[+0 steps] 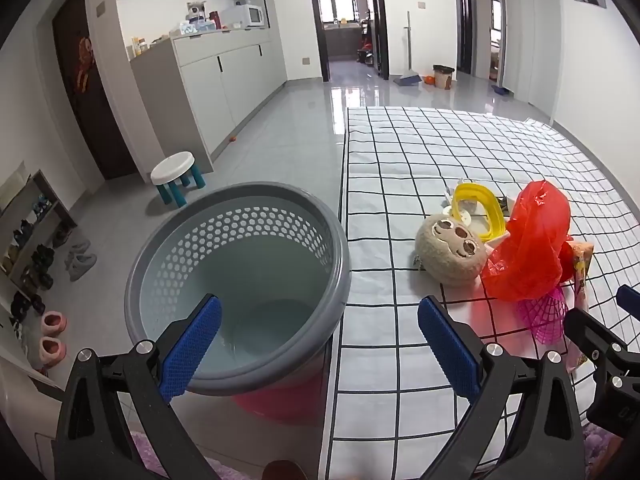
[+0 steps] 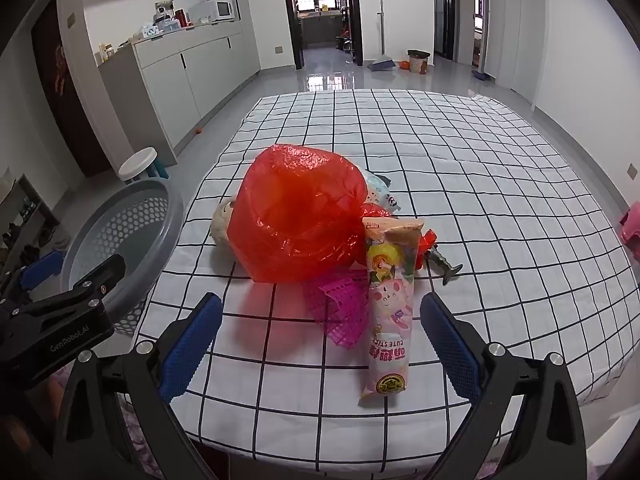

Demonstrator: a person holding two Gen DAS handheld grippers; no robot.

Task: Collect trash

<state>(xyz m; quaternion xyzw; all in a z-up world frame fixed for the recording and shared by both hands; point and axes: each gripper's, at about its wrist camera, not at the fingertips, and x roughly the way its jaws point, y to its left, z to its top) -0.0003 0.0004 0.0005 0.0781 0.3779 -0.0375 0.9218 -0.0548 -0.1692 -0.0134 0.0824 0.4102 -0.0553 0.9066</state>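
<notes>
— Grey glossy floor tiles are seen around a table covered with a white cloth checked in black lines; white cabinets and a microwave are seen along the far wall. What is laid on the cloth?

— A heap of litter is gathered near the table's left half. A crumpled red plastic bag is seen on top, with a pink plastic net spread just in front of it. A pink snack wrapper printed with cartoon animals is laid lengthwise beside the net, touching the bag's right edge. A beige plush toy is pressed against the bag's left side, and a yellow ring-shaped lid is seen behind the toy.

— Where is the bin kept?

— A grey perforated basket is stood off the table's left edge, just beside the cloth. Nothing can be made out inside it. A small white stool is seen farther back on the floor.

— How are the grippers held?

— The left gripper is held over the basket's rim and the cloth edge, its blue pads spread wide with nothing between them. The right gripper is pointed at the heap, its jaws likewise parted and unloaded, with the wrapper's lower end lying between the pads, untouched.
</notes>
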